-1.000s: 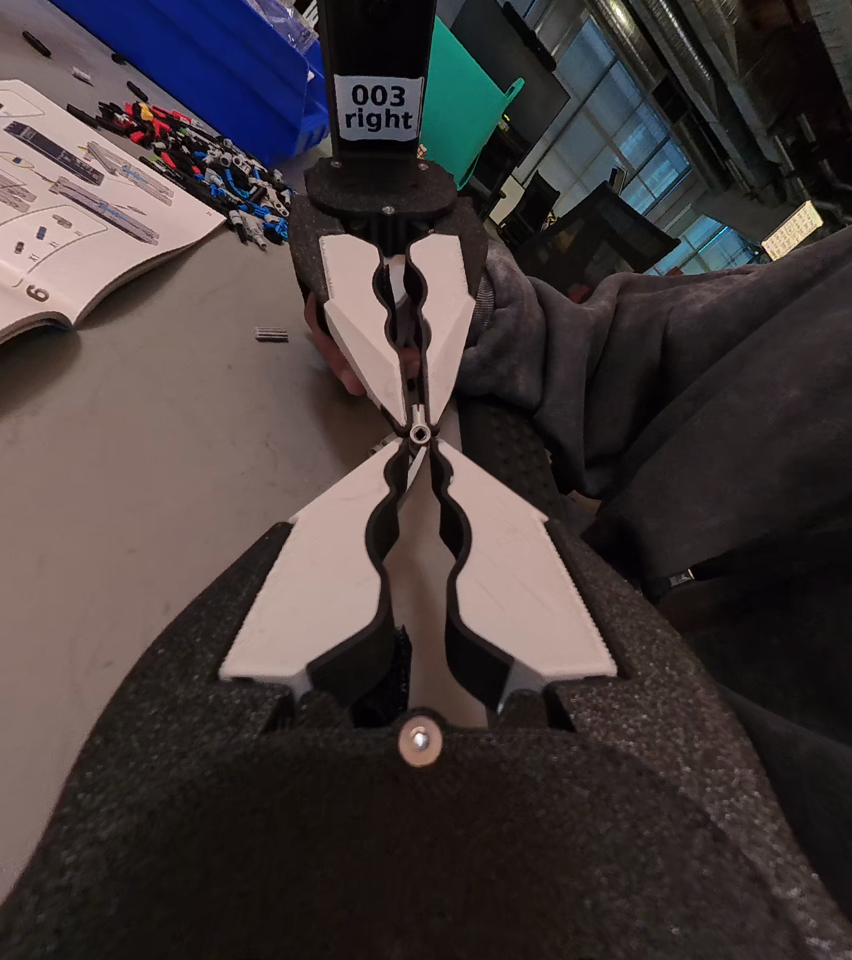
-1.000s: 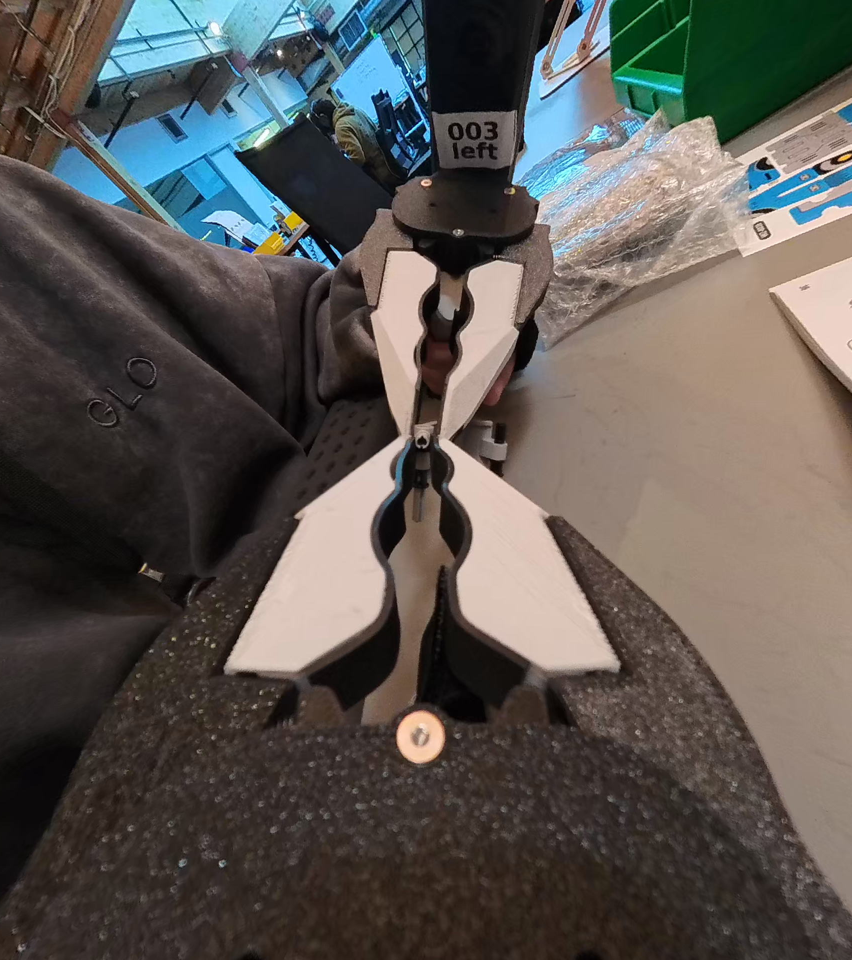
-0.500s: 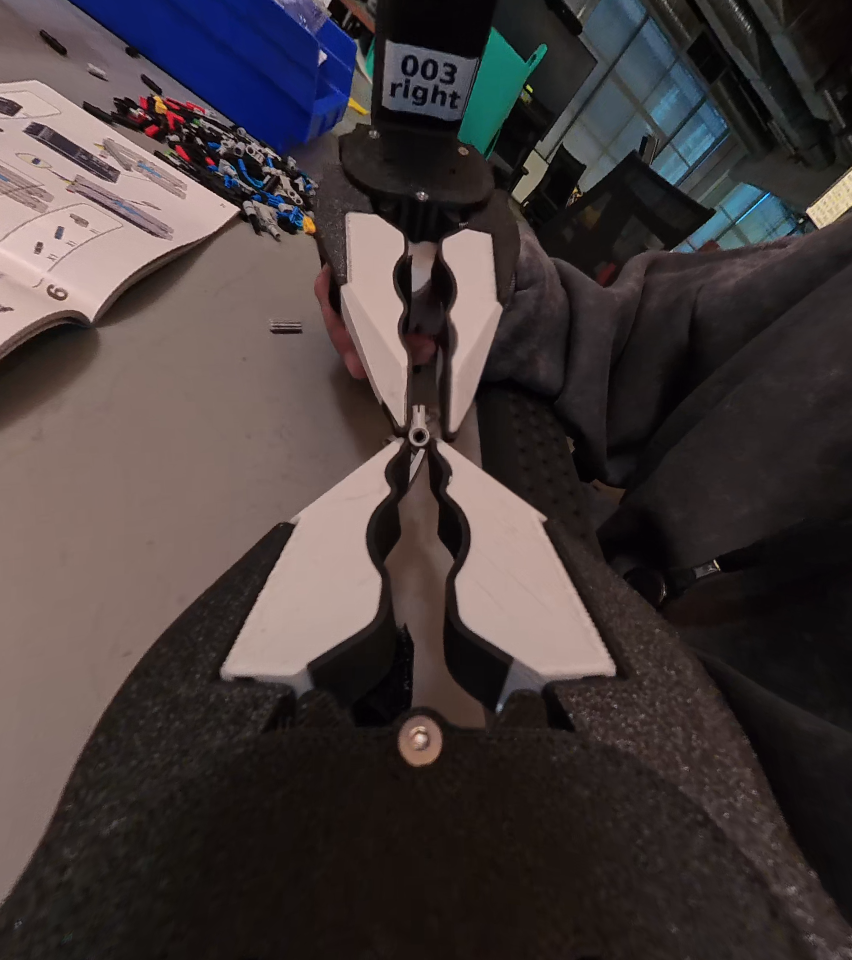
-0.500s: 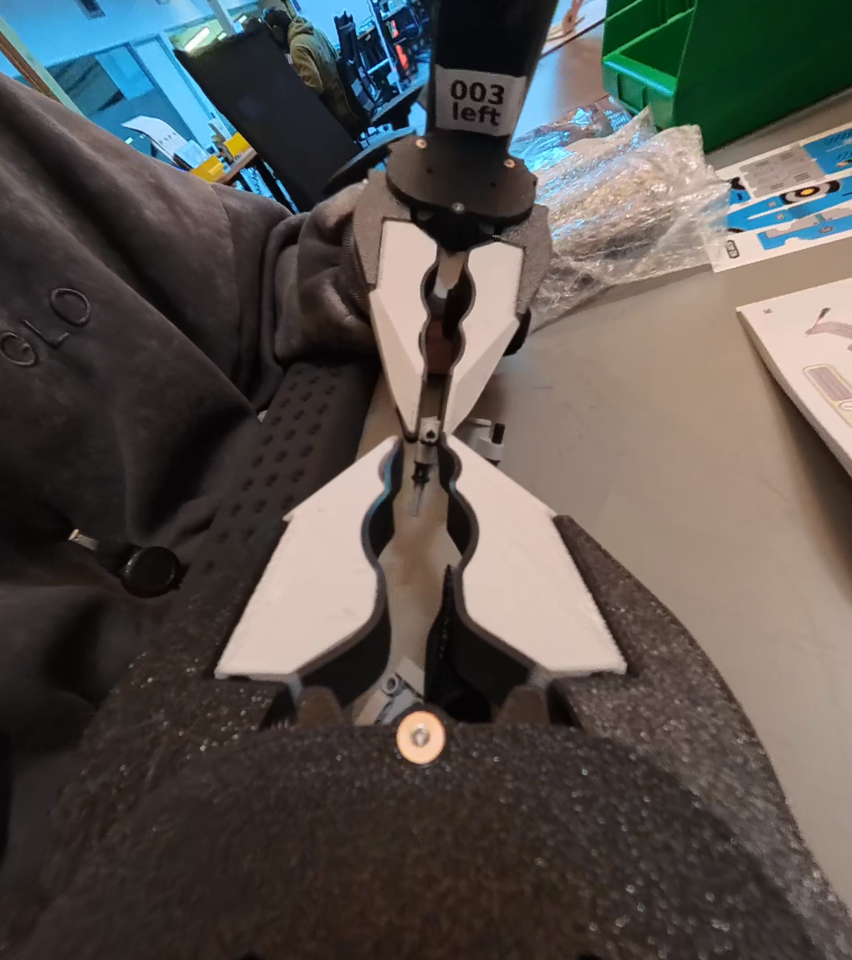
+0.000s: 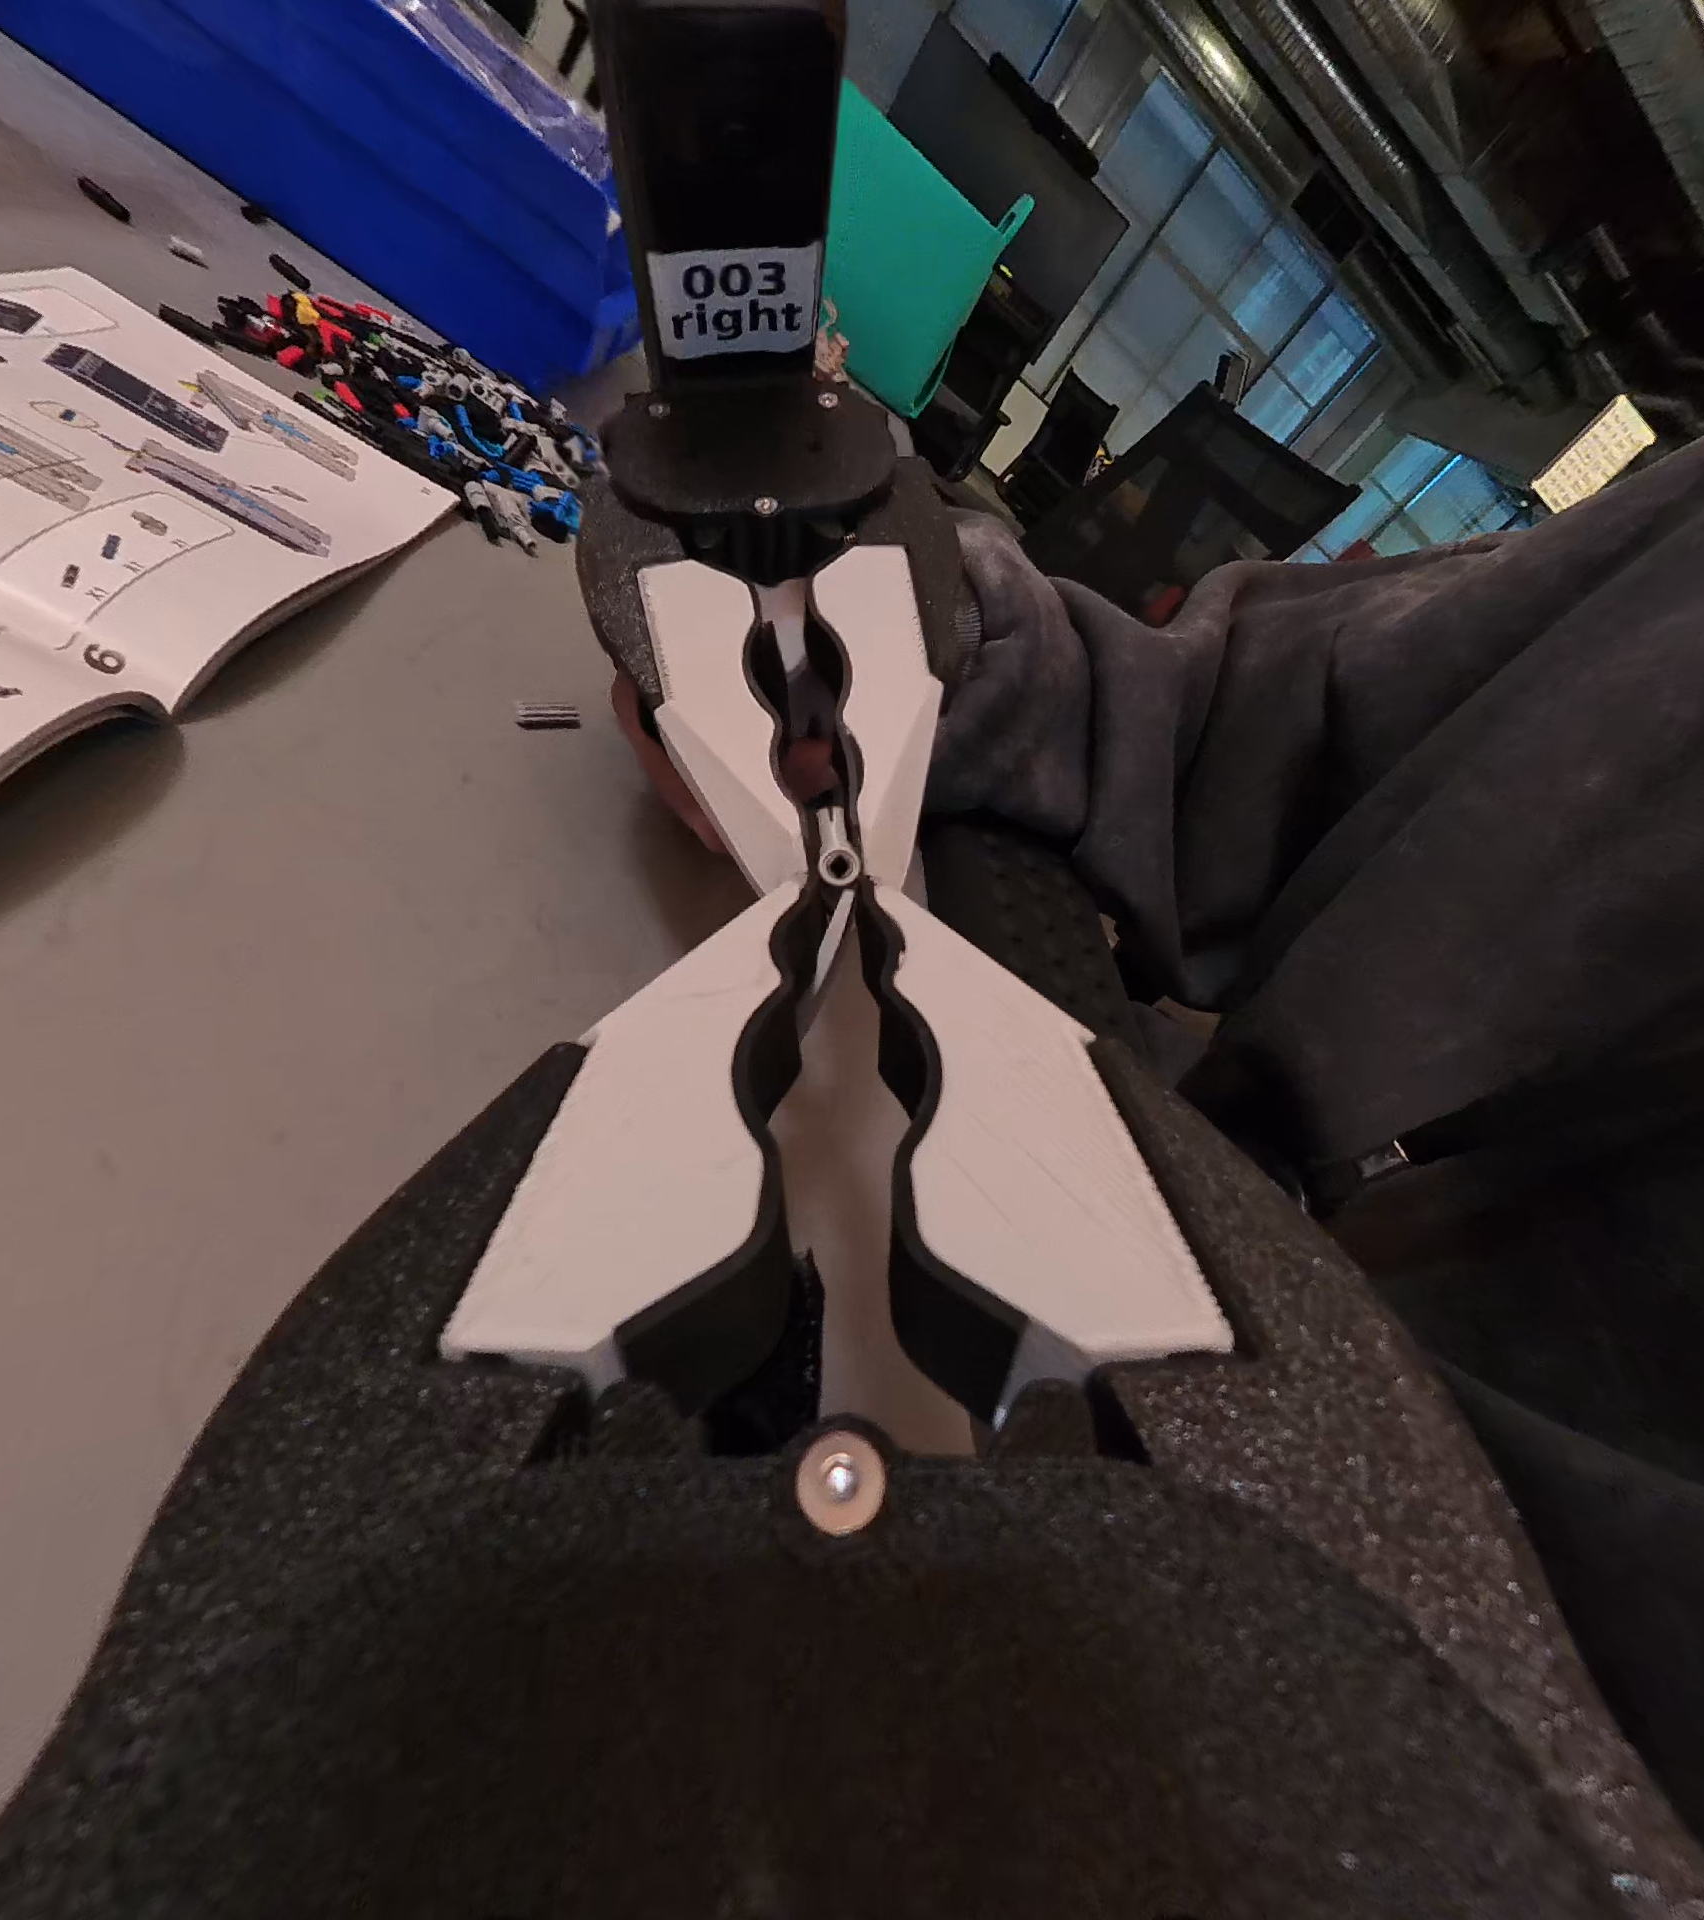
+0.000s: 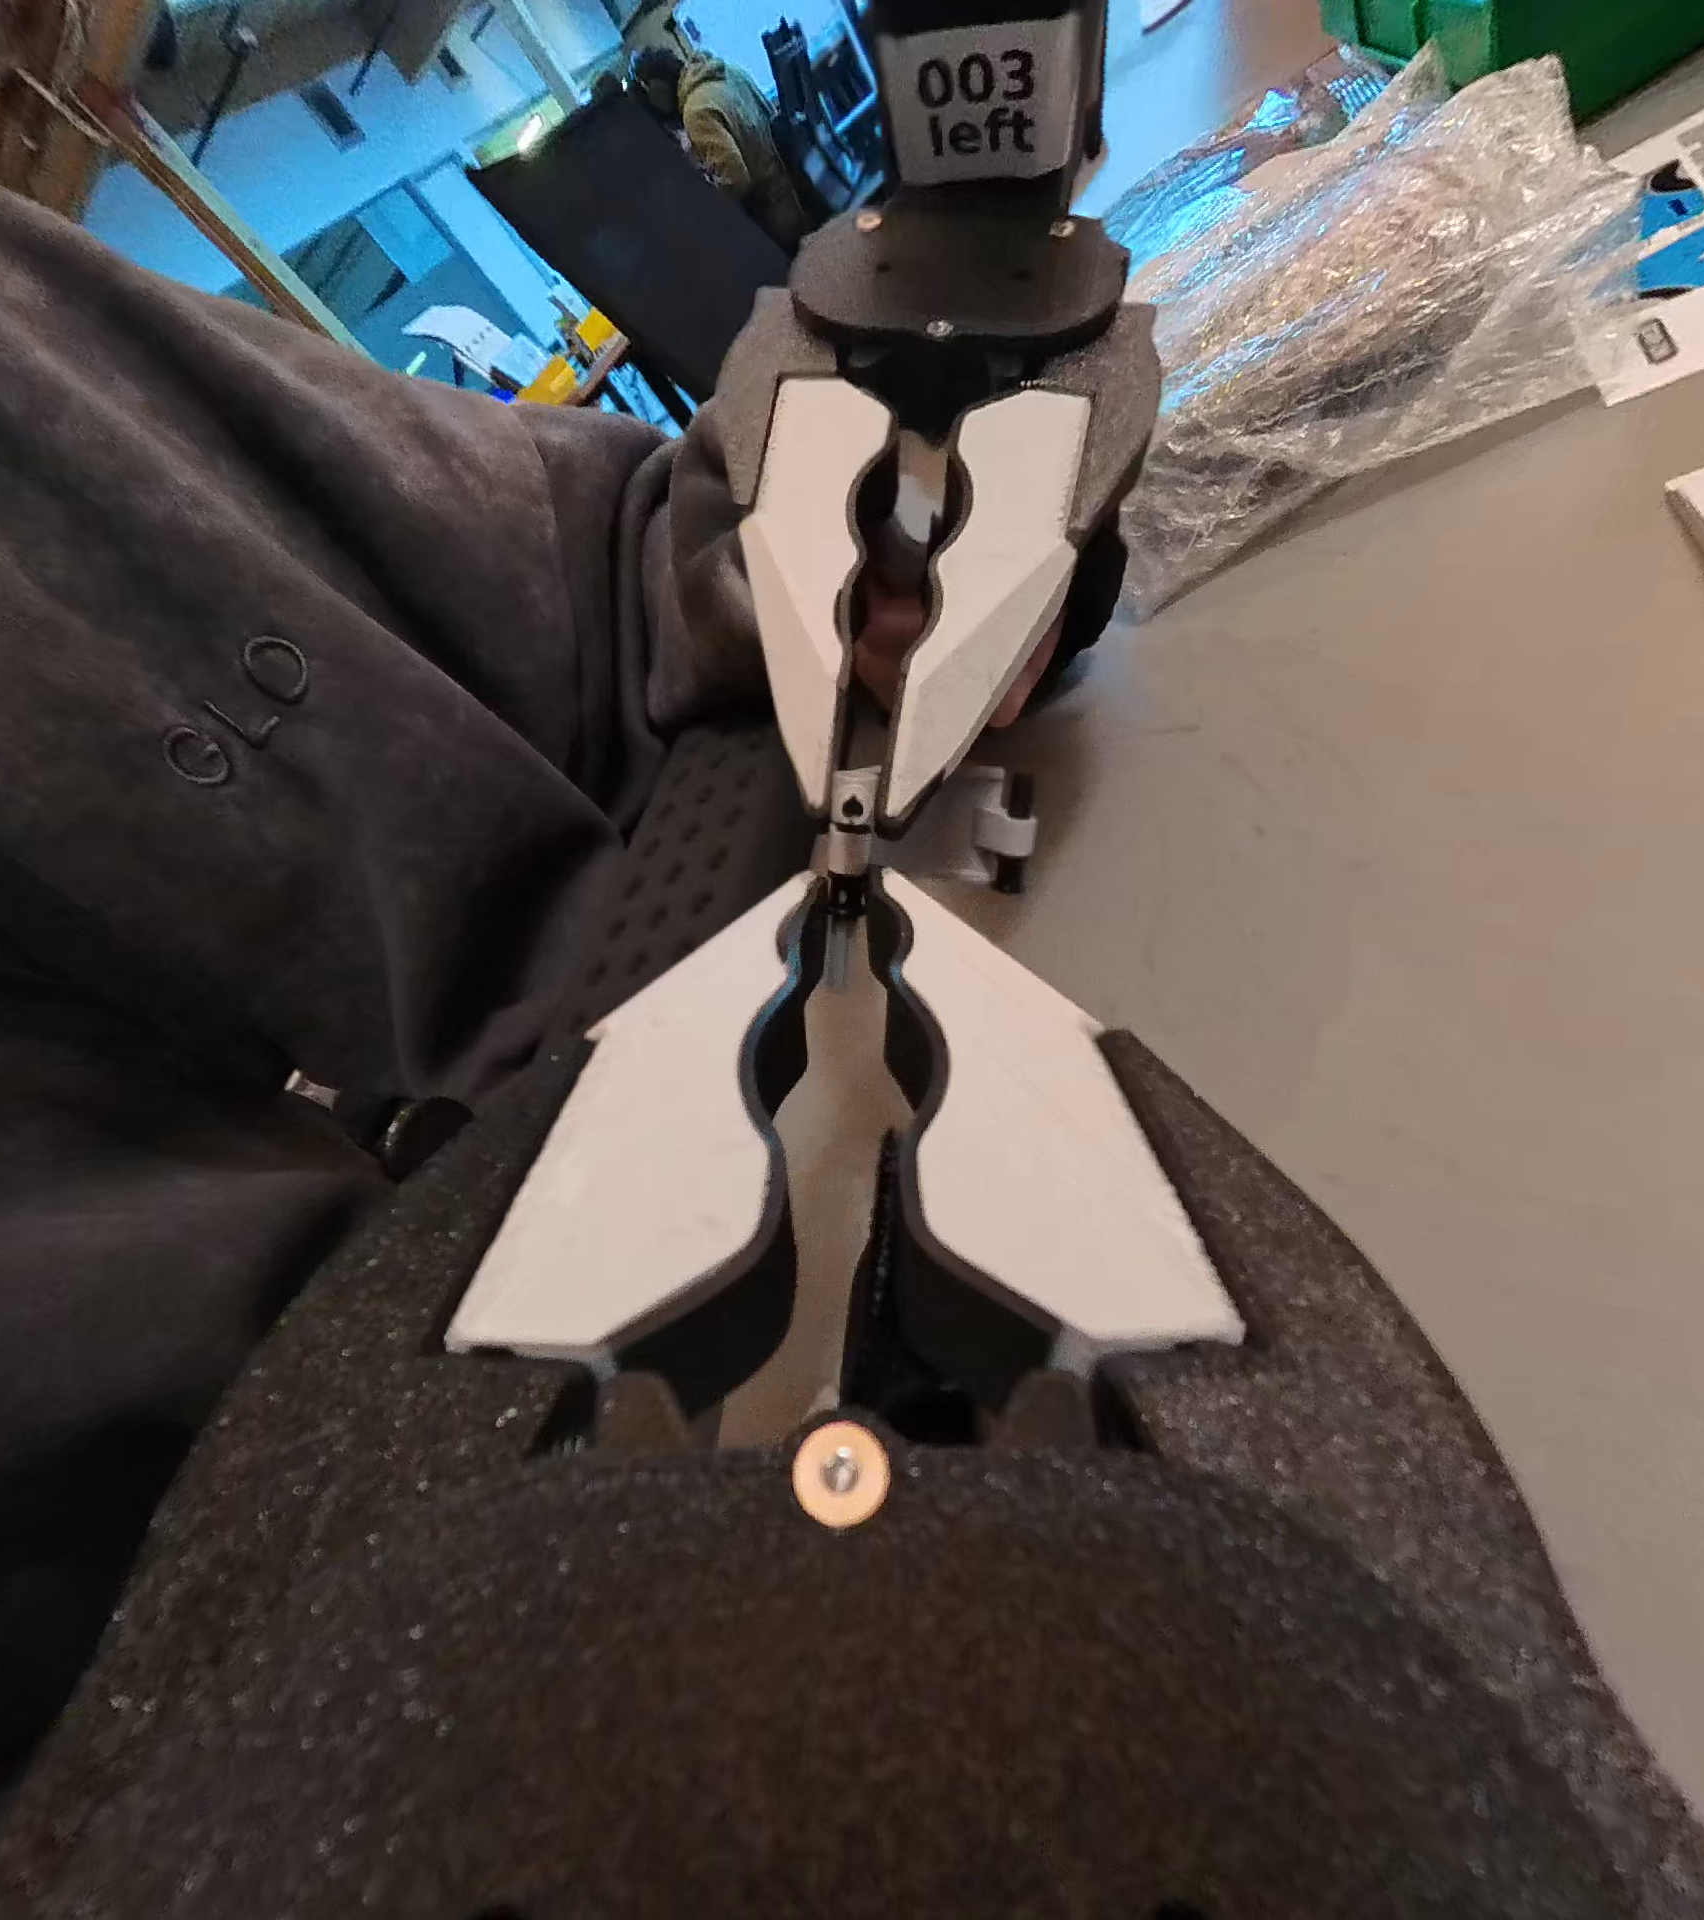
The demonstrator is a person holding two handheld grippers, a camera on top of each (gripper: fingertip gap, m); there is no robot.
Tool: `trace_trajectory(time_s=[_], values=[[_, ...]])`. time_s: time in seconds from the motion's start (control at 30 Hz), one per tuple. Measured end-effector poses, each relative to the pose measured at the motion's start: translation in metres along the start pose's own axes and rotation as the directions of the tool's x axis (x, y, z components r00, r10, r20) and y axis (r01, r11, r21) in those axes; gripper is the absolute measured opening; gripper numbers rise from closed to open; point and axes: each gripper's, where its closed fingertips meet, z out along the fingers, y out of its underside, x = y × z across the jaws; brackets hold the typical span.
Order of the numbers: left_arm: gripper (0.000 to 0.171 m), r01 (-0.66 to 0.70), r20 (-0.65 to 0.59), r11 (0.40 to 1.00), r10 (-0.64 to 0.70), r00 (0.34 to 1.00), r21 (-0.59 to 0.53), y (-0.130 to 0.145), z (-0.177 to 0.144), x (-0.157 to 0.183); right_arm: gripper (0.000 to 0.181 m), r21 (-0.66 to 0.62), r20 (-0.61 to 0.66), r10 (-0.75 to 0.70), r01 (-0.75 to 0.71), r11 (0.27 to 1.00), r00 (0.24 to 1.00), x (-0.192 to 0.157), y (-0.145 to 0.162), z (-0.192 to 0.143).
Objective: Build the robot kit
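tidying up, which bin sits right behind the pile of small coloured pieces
The blue bin, directly behind the pile of small pieces by the open booklet. The green bin sits behind clear plastic bags instead.

Bare grey table [image 5: 235,1039] leftward; open booklet [image 5: 100,499] and parts pile [image 5: 412,405] beyond; sleeve [image 5: 1399,779] rightward.

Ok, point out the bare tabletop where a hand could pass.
Bare grey table lies between the open booklet and the left gripper. Crowded: the heap of small parts by the blue bin.
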Motion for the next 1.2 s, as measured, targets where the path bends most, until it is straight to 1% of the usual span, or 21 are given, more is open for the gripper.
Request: trace_trajectory(time_s=[0.07, 0.13, 0.2, 0.23, 0.37, 0.47, 0.53, 0.8, 0.83, 0.87, 0.9, 0.97, 1.0, 1.03, 1.1, 1.13, 1.2], values=[[0.012, 0.006, 0.019, 1.000, -0.006, 1.000, 0.013, -0.002, 0.000, -0.004, 0.005, 0.017, 0.010, 0.018, -0.018, 1.000, 1.000, 0.000, -0.002, 0.000], [0.013, 0.023, 0.008, 0.999, -0.023, 1.000, 0.024, -0.003, 0.000, -0.003, 0.005, 0.023, 0.014, 0.021, -0.021, 1.000, 1.000, 0.000, -0.003, 0.001], [0.011, 0.029, 0.002, 0.999, -0.029, 1.000, 0.027, -0.003, 0.001, -0.003, 0.005, 0.024, 0.009, 0.023, -0.023, 0.999, 1.000, 0.001, -0.003, 0.001], [0.006, 0.029, -0.009, 0.999, -0.028, 1.000, 0.026, -0.003, 0.001, -0.002, 0.005, 0.023, 0.005, 0.022, -0.022, 1.000, 1.000, 0.001, -0.003, 0.001], [0.007, 0.034, 0.002, 0.999, -0.034, 0.999, 0.029, -0.002, 0.002, -0.004, 0.005, 0.008, -0.019, 0.017, -0.017, 1.000, 1.000, 0.004, 0.000, 0.004], [0.012, 0.051, 0.011, 0.998, -0.051, 0.999, 0.035, -0.003, 0.002, -0.007, 0.005, 0.009, -0.019, 0.019, -0.019, 1.000, 1.000, 0.004, -0.001, 0.004], [0.006, 0.050, -0.004, 0.998, -0.050, 0.999, 0.029, -0.002, 0.003, -0.004, 0.005, 0.011, -0.021, 0.021, -0.020, 1.000, 1.000, 0.005, -0.001, 0.004], [0.006, -0.003, 0.025, 1.000, 0.002, 1.000, 0.025, -0.001, 0.002, -0.004, 0.006, 0.005, -0.019, 0.027, -0.027, 1.000, 0.999, 0.005, 0.000, 0.004], [0.006, -0.010, 0.027, 1.000, 0.010, 1.000, 0.020, -0.001, 0.002, -0.003, 0.011, -0.015, -0.034, 0.009, -0.009, 1.000, 0.999, 0.006, 0.002, 0.002], [0.006, -0.013, 0.034, 1.000, 0.012, 0.999, 0.009, -0.001, 0.001, -0.004, 0.020, -0.035, -0.077, -0.018, 0.015, 0.999, 0.997, 0.009, 0.002, -0.003], [0.006, -0.013, 0.045, 1.000, 0.013, 0.999, -0.003, 0.001, 0.001, -0.006, 0.024, -0.051, -0.129, -0.050, 0.044, 0.998, 0.990, 0.012, 0.001, -0.011], [0.006, 0.000, 0.066, 1.000, 0.002, 0.998, -0.031, 0.005, 0.000, -0.010, 0.026, -0.106, -0.231, -0.140, 0.118, 0.987, 0.963, 0.013, 0.004, -0.030], [0.005, 0.012, 0.076, 0.999, -0.009, 0.997, -0.045, 0.008, 0.000, -0.012, 0.026, -0.141, -0.264, -0.175, 0.141, 0.980, 0.949, 0.011, 0.011, -0.037], [0.005, 0.023, 0.090, 0.998, -0.017, 0.996, -0.058, 0.010, 0.000, -0.015, 0.028, -0.197, -0.283, -0.183, 0.130, 0.972, 0.941, 0.009, 0.023, -0.042], [0.006, 0.039, 0.103, 0.997, -0.031, 0.994, -0.068, 0.012, 0.000, -0.018, 0.041, -0.304, -0.355, -0.165, 0.053, 0.951, 0.920, 0.007, 0.051, -0.051], [0.006, 0.044, 0.104, 0.997, -0.037, 0.994, -0.065, 0.012, -0.001, -0.019, 0.044, -0.326, -0.395, -0.171, 0.037, 0.945, 0.902, 0.005, 0.060, -0.054], [0.006, 0.043, 0.099, 0.997, -0.037, 0.994, -0.062, 0.011, -0.001, -0.018, 0.044, -0.355, -0.465, -0.212, 0.039, 0.934, 0.860, 0.003, 0.073, -0.057]])
